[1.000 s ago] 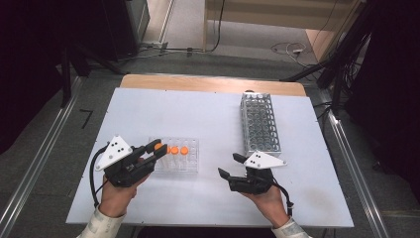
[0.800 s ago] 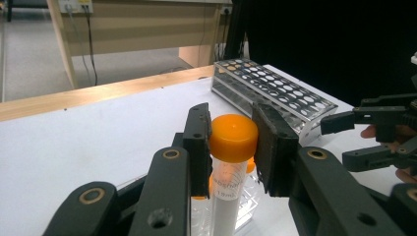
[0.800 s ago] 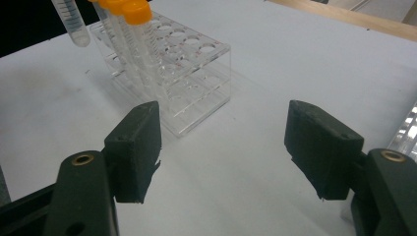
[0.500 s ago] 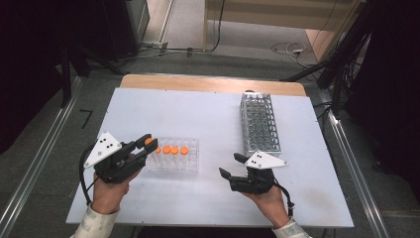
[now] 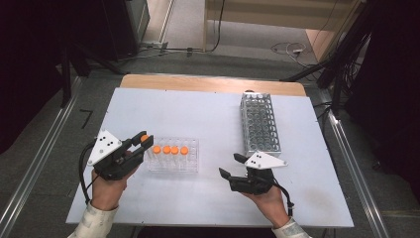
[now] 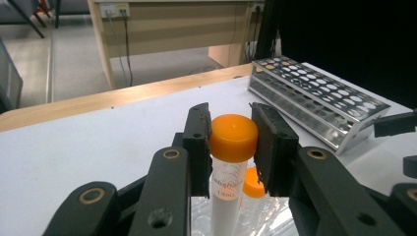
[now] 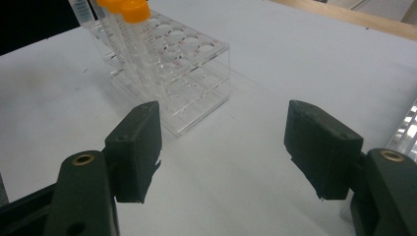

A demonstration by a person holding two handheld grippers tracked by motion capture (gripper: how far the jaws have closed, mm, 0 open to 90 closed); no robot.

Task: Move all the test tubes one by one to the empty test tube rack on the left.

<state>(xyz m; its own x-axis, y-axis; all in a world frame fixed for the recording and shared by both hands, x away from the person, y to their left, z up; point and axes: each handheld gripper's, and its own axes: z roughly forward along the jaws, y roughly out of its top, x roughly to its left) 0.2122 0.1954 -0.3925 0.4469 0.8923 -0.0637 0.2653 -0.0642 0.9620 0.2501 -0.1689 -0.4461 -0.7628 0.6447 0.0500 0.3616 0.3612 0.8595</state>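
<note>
Left gripper (image 6: 231,147) is pinching an orange-capped tube (image 6: 232,162) right at the cap, held upright just off the left end of the clear rack (image 5: 173,161), where three more capped tubes (image 5: 170,149) stand. Right gripper (image 5: 232,166) has its jaws spread with nothing between them, off the rack's right end. The metal rack (image 5: 260,124) sits further right of the clear one.

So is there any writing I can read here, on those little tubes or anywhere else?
"15ml": orange print on the tube held in the left gripper, read with some doubt.
A longer orange word above it on the same tube: too blurred to read.
Scale marks on the tubes in the clear rack: too small to read.
</note>
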